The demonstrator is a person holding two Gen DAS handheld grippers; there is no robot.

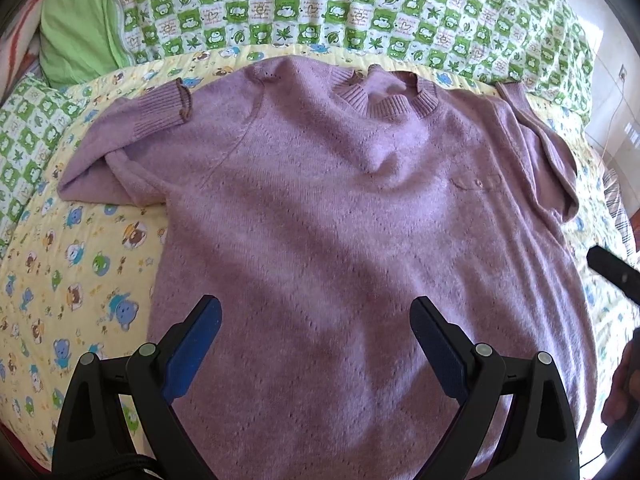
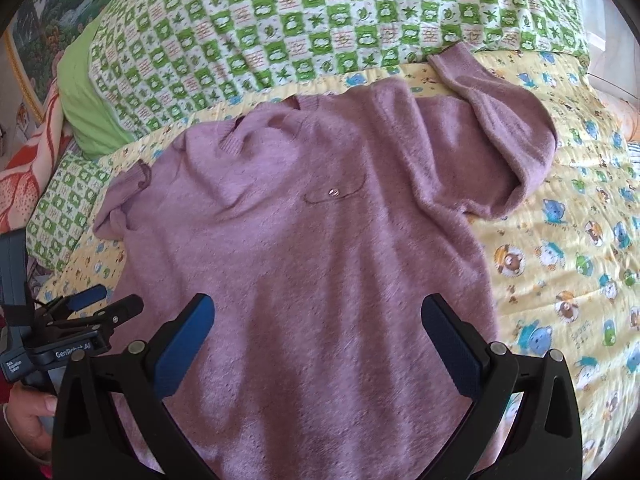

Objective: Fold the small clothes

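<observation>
Two sets of tongs gape wide, empty, above the lower part of the lilac sweater (image 1: 320, 216): left tongs (image 1: 316, 344), right tongs (image 2: 318, 344); the sweater lies flat, face up, on the yellow cartoon-print quilt (image 2: 560, 264); both sleeves are bent inward; beyond lies a green checked blanket (image 1: 320, 4).

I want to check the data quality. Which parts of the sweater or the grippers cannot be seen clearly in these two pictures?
- Sweater hem: both views, covered by the gripper bodies and cut by the bottom edge.
- Right gripper: in the left wrist view only a dark tip at the right edge.
- Left sleeve: bunched, its underside hidden.
</observation>
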